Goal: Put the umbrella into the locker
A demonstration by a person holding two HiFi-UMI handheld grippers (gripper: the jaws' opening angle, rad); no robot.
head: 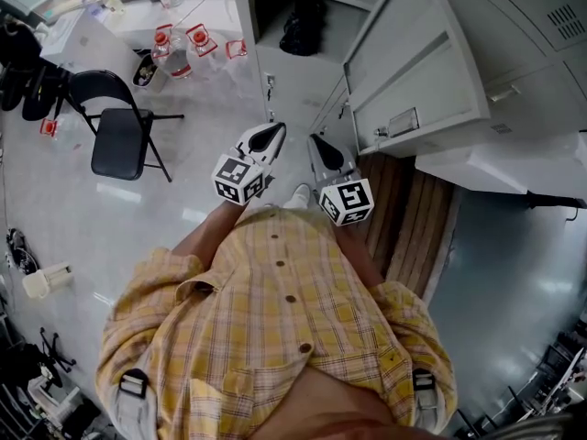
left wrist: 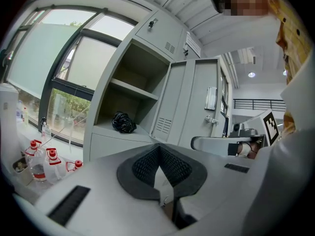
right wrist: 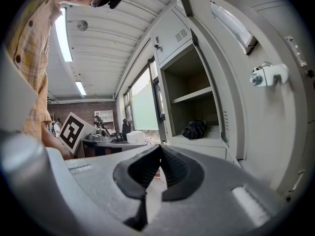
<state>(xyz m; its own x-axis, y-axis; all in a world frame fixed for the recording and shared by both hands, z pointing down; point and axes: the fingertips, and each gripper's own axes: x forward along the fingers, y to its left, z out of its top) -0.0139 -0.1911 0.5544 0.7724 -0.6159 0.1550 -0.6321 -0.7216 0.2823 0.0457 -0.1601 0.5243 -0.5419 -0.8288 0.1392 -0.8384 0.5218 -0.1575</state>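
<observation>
The black folded umbrella [head: 303, 27] lies on a shelf inside the open grey locker [head: 275, 71]. It also shows in the left gripper view [left wrist: 123, 122] and the right gripper view [right wrist: 195, 129]. The locker door [head: 413, 71] stands swung open to the right. My left gripper [head: 275, 128] and right gripper [head: 314, 138] are held side by side in front of the locker, apart from the umbrella. In its own view the left gripper [left wrist: 158, 147] is shut with nothing in it. The right gripper [right wrist: 160, 147] is likewise shut and empty.
A black folding chair [head: 119, 136] stands on the floor to the left. Water bottles with red caps [head: 171, 49] sit by the window wall. A wooden slatted strip [head: 413, 218] lies under the open door. The door's lock [right wrist: 266, 75] juts out at the right.
</observation>
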